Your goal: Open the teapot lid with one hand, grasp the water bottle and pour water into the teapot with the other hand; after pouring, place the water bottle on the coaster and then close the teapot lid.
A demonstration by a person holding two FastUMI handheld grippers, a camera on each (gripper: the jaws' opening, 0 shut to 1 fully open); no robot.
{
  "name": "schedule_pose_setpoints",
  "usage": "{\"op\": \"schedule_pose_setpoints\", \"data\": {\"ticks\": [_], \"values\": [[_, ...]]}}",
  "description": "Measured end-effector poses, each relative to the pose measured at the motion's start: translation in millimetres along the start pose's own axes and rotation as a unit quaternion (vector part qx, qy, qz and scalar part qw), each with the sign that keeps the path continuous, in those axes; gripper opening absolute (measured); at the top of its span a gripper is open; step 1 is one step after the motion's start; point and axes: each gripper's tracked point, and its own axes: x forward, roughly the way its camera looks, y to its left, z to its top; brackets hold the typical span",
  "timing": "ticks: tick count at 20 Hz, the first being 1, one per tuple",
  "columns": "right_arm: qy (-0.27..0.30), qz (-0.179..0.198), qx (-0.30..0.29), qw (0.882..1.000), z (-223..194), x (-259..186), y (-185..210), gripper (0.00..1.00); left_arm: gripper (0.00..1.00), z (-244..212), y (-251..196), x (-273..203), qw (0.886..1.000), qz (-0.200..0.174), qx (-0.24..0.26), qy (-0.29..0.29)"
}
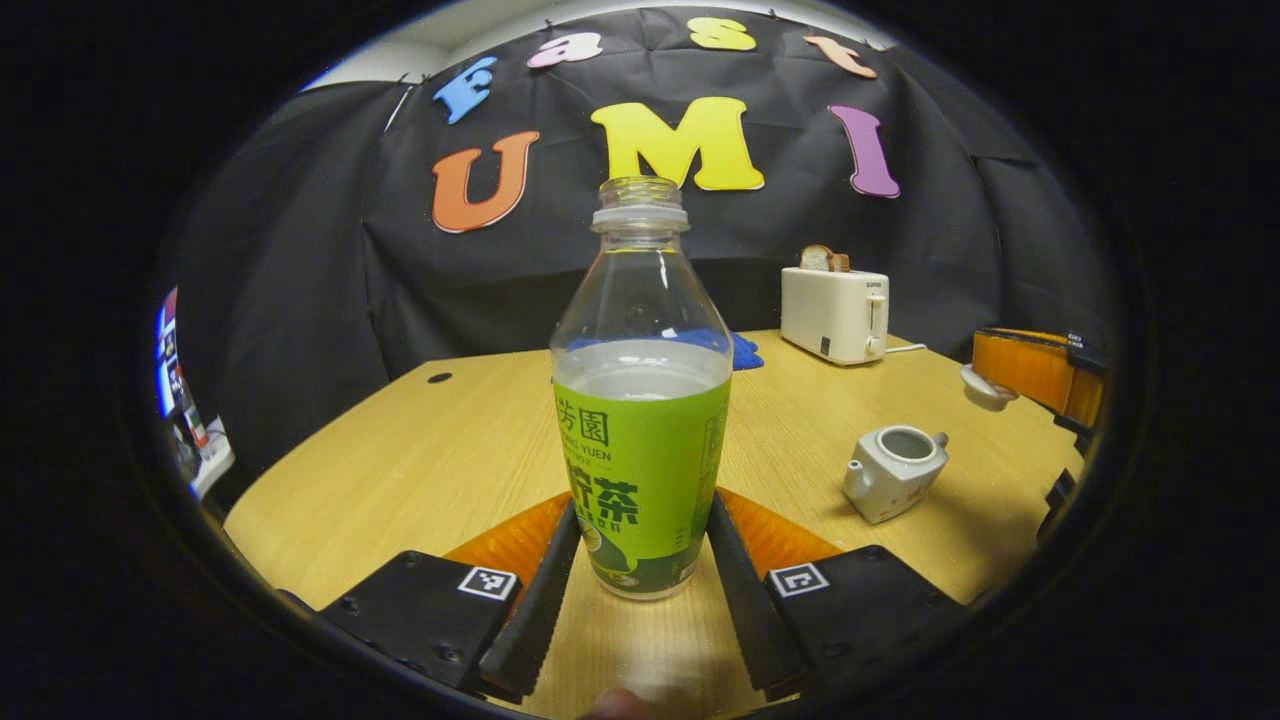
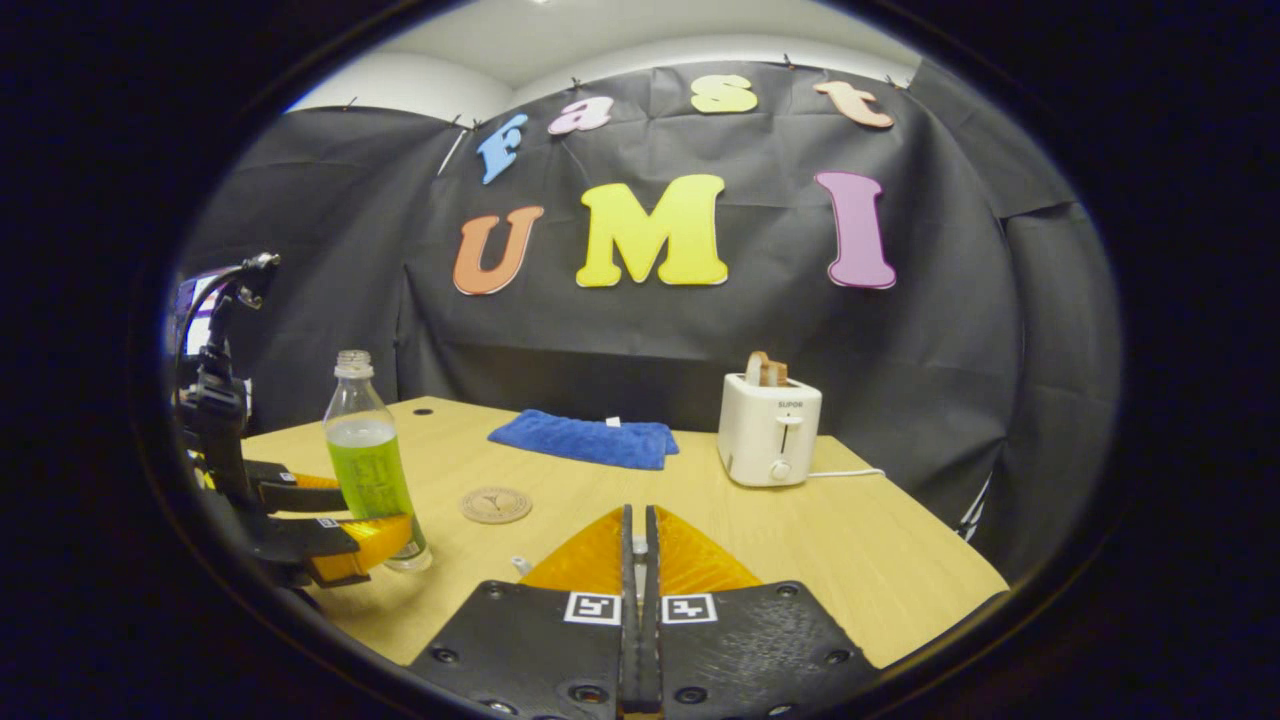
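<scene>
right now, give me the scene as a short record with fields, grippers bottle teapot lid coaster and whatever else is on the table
left gripper: fingers on either side of the water bottle, contact unclear
water bottle: upright on the table, uncapped, partly full
right gripper: shut; lifted lid seen at its tip in the left gripper view
teapot: open, on the table right of the bottle
lid: off the teapot, raised
coaster: bare, beyond the bottle
table: light wood
also: toaster with bread, blue cloth
</scene>
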Motion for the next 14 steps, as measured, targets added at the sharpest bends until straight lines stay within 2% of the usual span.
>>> {"op": "schedule_pose_setpoints", "data": {"ticks": [3,7,14], "values": [[0.0,-0.001,0.002,1.0,1.0,-7.0,-12.6,0.0,0.76,13.1,9.4,-7.4,0.995,0.029,0.098,0.001],[0.001,-0.009,0.007,1.0,-1.5,-16.9,-32.6,0.0,0.75,21.1,15.2,-13.0,0.976,0.049,0.21,0.009],[0.012,-0.024,0.009,1.0,-11.4,-32.0,-68.0,0.0,0.75,31.4,27.0,-10.5,0.921,0.072,0.38,0.052]]}}
